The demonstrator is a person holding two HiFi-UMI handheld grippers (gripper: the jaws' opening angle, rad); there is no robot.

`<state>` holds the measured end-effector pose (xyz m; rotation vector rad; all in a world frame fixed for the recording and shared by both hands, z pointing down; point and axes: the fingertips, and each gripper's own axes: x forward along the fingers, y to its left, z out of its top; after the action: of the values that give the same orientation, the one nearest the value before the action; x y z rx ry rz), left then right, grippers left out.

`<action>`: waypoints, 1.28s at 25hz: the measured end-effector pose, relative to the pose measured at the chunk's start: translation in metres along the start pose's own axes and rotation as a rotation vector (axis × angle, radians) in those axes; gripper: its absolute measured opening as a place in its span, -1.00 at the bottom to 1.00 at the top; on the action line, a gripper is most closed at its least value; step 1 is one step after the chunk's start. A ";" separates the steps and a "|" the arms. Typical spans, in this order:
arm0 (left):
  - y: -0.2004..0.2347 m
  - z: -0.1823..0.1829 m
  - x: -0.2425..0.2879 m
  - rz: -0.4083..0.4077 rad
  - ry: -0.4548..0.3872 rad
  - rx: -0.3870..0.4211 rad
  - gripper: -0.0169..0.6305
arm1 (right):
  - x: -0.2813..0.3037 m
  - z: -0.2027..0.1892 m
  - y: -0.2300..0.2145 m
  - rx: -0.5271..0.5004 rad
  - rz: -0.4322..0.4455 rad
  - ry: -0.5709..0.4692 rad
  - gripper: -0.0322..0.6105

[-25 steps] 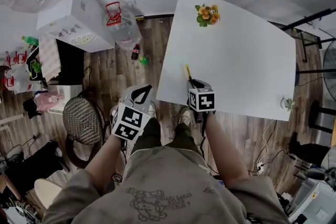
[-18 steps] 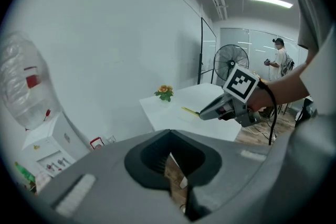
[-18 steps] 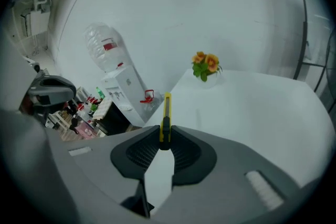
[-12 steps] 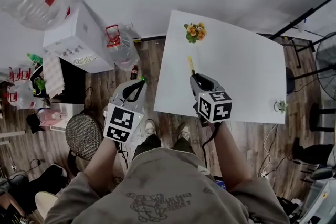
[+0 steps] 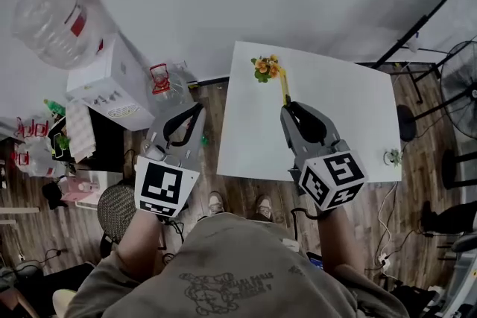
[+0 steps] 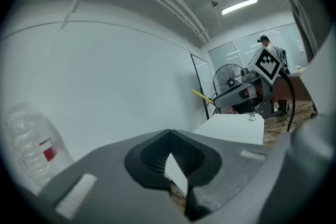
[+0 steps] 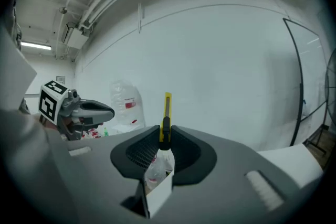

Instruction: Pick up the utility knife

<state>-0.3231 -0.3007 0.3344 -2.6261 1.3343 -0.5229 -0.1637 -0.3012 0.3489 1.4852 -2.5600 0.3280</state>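
Your right tongs (image 5: 286,108) clench the yellow knife (image 5: 284,88), held above the white table (image 5: 343,93); your left tongs (image 5: 200,109) sit pinched together, empty.

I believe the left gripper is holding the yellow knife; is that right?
Not quite: the right gripper is holding the yellow knife, as the right gripper view shows. The left gripper is shut with nothing between its jaws.
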 end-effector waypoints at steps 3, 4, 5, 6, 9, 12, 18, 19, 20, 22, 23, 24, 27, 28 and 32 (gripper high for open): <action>-0.002 0.034 -0.006 -0.011 -0.081 0.033 -0.95 | -0.023 0.027 0.002 -0.018 -0.010 -0.072 -0.61; -0.003 0.045 -0.009 -0.016 -0.107 0.045 -0.95 | -0.031 0.035 0.002 -0.026 -0.013 -0.095 -0.61; -0.004 0.054 -0.011 -0.019 -0.129 0.050 -0.95 | -0.038 0.042 0.001 -0.034 -0.017 -0.116 -0.61; -0.006 0.062 -0.013 -0.021 -0.149 0.050 -0.95 | -0.046 0.049 0.001 -0.039 -0.022 -0.138 -0.61; -0.010 0.076 -0.019 -0.024 -0.183 0.030 -0.95 | -0.067 0.065 0.000 -0.054 -0.039 -0.191 -0.62; -0.014 0.078 -0.022 -0.024 -0.181 0.003 -0.95 | -0.082 0.073 0.000 -0.088 -0.047 -0.202 -0.62; -0.021 0.078 -0.017 -0.042 -0.170 -0.007 -0.95 | -0.099 0.071 -0.007 -0.102 -0.066 -0.204 -0.62; -0.022 0.080 -0.016 -0.044 -0.174 -0.010 -0.95 | -0.101 0.071 -0.008 -0.101 -0.068 -0.205 -0.62; -0.023 0.082 -0.016 -0.045 -0.179 -0.013 -0.95 | -0.102 0.070 -0.009 -0.100 -0.069 -0.205 -0.62; -0.028 0.086 -0.016 -0.048 -0.189 -0.019 -0.95 | -0.105 0.067 -0.012 -0.095 -0.070 -0.204 -0.62; -0.031 0.088 -0.016 -0.050 -0.191 -0.022 -0.95 | -0.107 0.066 -0.014 -0.089 -0.070 -0.204 -0.62; -0.034 0.088 -0.016 -0.054 -0.190 -0.023 -0.95 | -0.108 0.064 -0.015 -0.083 -0.070 -0.204 -0.62; -0.042 0.090 -0.015 -0.059 -0.185 -0.013 -0.95 | -0.113 0.061 -0.019 -0.073 -0.067 -0.204 -0.62; -0.045 0.091 -0.014 -0.060 -0.186 -0.011 -0.95 | -0.115 0.061 -0.020 -0.075 -0.066 -0.204 -0.62; -0.052 0.094 -0.015 -0.060 -0.191 -0.015 -0.95 | -0.121 0.057 -0.021 -0.082 -0.061 -0.195 -0.62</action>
<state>-0.2572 -0.2605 0.2583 -2.6565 1.2101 -0.2619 -0.0878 -0.2262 0.2660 1.6354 -2.6307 0.0722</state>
